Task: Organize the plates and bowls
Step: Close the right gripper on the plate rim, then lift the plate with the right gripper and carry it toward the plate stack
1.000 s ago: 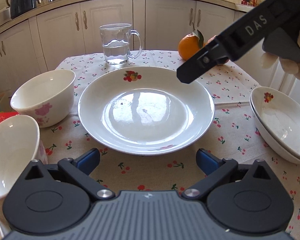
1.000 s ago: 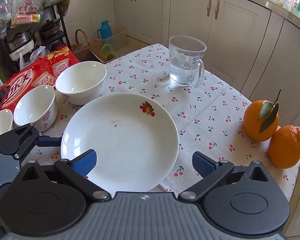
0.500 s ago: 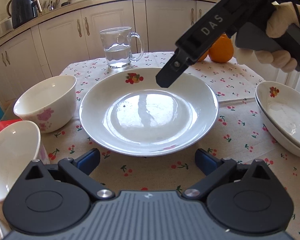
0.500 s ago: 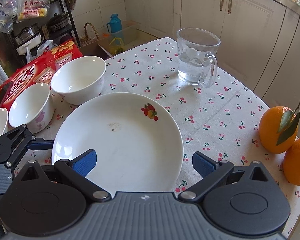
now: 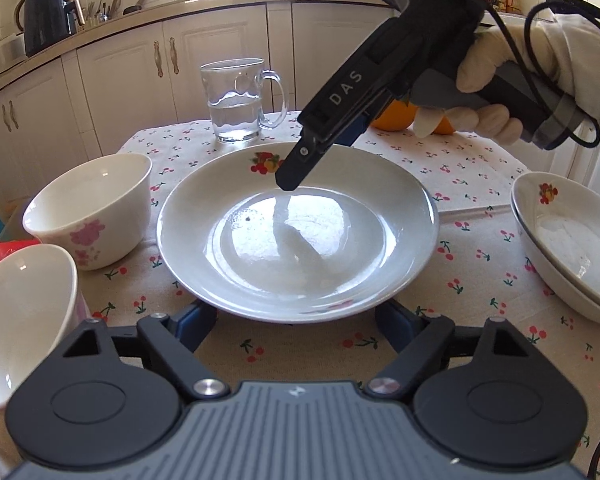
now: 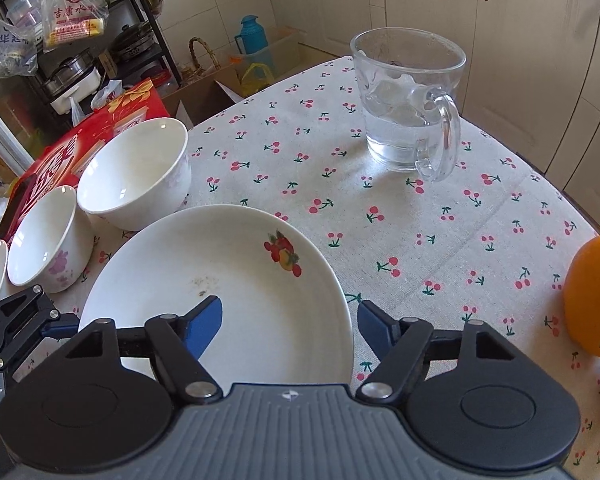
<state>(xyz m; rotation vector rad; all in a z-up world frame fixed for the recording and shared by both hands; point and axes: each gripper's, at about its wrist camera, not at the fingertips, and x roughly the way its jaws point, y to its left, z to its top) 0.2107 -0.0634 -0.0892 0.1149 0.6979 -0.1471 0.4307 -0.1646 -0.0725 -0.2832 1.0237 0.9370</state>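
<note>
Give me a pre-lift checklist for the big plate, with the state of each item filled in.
1. Left tongs at the plate: ok, fingers at its near rim and closing; contact is hidden under the rim.
2. Right tongs astride the rim: ok, one finger over the plate, one outside, closing.
3. Right pads pressing the rim: not ok, gaps show on both sides.
4. Plate empty: ok, only a small speck inside.
5. Room around it: not ok, a bowl stands close to its left edge, and the glass mug is just behind.
6. Stack to put it on: ok, two plates sit nested to the right.
</note>
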